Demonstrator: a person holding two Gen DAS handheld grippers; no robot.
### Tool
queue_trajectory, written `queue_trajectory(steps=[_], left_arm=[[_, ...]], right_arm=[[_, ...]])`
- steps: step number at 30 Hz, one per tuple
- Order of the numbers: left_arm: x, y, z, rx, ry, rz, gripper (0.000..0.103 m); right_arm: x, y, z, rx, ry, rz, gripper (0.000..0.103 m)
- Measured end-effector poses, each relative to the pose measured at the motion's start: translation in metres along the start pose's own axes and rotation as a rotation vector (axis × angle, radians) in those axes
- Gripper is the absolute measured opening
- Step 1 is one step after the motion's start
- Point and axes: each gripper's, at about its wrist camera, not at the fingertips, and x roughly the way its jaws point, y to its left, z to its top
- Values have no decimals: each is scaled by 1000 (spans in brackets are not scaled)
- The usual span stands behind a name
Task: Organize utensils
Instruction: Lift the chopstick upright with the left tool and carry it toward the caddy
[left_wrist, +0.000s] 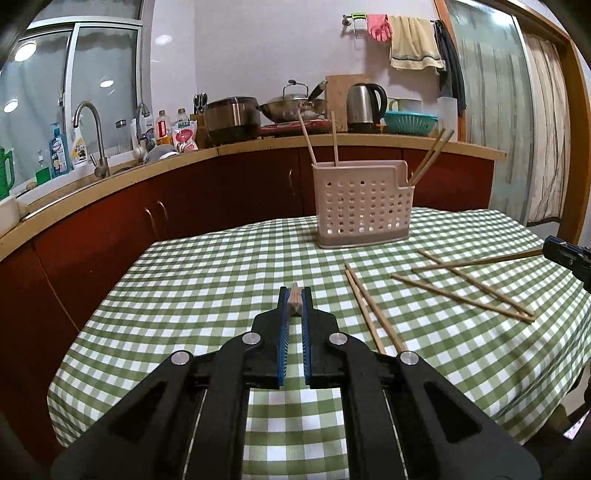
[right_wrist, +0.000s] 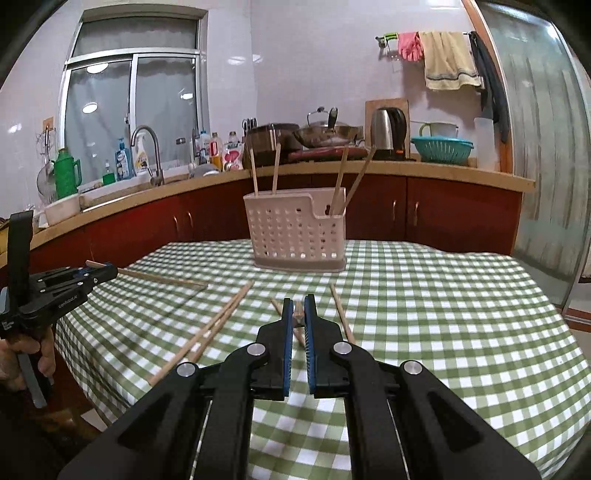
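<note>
A beige perforated utensil holder (left_wrist: 364, 206) (right_wrist: 297, 230) stands on the green checked table with several wooden chopsticks upright in it. My left gripper (left_wrist: 294, 299) is shut on a chopstick end (left_wrist: 294, 301); in the right wrist view this gripper (right_wrist: 99, 273) is at the table's left edge with the chopstick (right_wrist: 162, 278) running out along the cloth. My right gripper (right_wrist: 298, 314) is shut on the end of another chopstick (right_wrist: 297, 312); it shows at the right edge of the left wrist view (left_wrist: 565, 253). Several loose chopsticks (left_wrist: 373, 310) (right_wrist: 207, 328) lie on the cloth.
The table (left_wrist: 207, 280) sits in front of a kitchen counter (left_wrist: 258, 147) with red cabinets, a sink tap (left_wrist: 90, 136), bottles, pots, a kettle (left_wrist: 365, 107) and a teal colander (left_wrist: 410, 123). A hand holds the left gripper's handle (right_wrist: 33, 350).
</note>
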Motion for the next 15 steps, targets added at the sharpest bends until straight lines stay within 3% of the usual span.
queue_trajectory(steps=[15], left_arm=[[5,8,32,-14,-12,-33,7]], right_arm=[[12,9,35,-15,-46,24,7]])
